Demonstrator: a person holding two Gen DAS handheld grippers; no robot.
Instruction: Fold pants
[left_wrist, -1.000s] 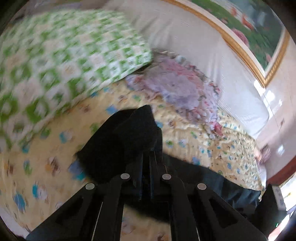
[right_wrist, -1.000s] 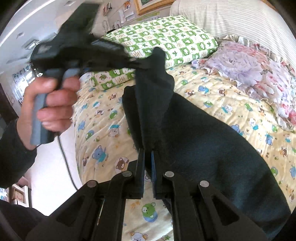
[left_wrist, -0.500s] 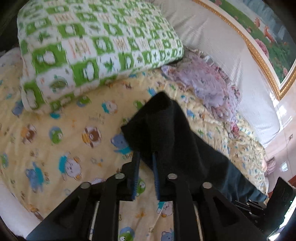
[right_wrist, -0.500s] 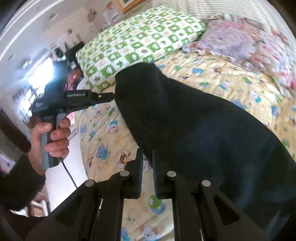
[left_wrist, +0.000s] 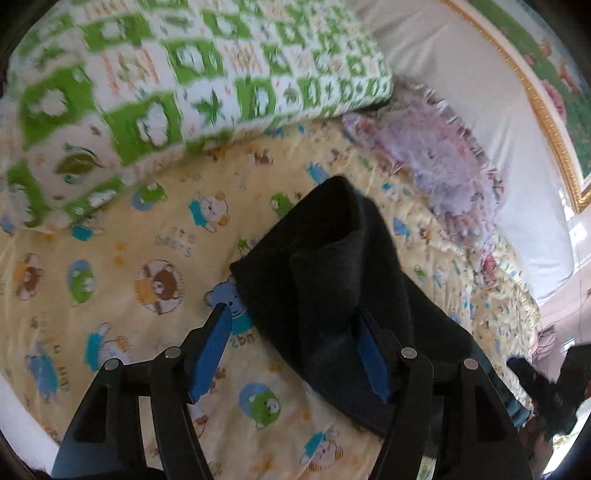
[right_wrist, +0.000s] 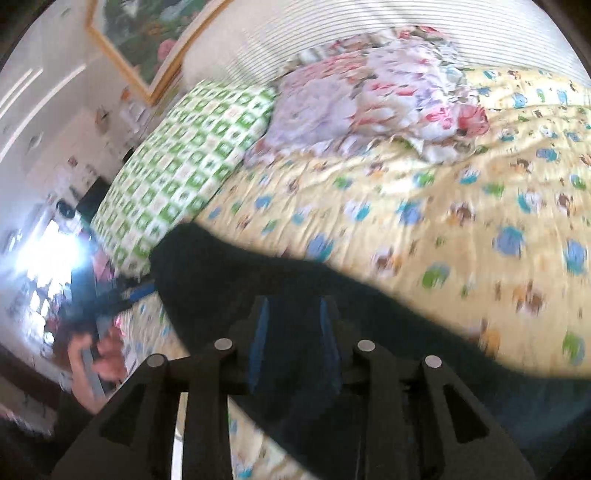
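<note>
The black pants (left_wrist: 325, 280) lie on the yellow bear-print bedspread (left_wrist: 122, 273), one end raised in a loose fold. My left gripper (left_wrist: 291, 314) is open, its blue-padded fingers spread on either side of that end, no longer gripping it. In the right wrist view the pants (right_wrist: 280, 288) stretch across the bed under my right gripper (right_wrist: 293, 306), which is open with the dark cloth between and below its fingers. The left gripper and the hand holding it show blurred at the left (right_wrist: 103, 295).
A green-and-white checked pillow (left_wrist: 177, 81) lies at the back left. A crumpled floral cloth (left_wrist: 439, 162) sits by the white headboard (left_wrist: 461, 74). The bed's edge runs along the lower left (left_wrist: 22, 413). A framed picture (left_wrist: 554, 74) hangs above.
Both grippers were shut on the pants' end and held it up; both have opened and let go. The cloth has dropped onto the bedspread. The right gripper has swung to the right.
</note>
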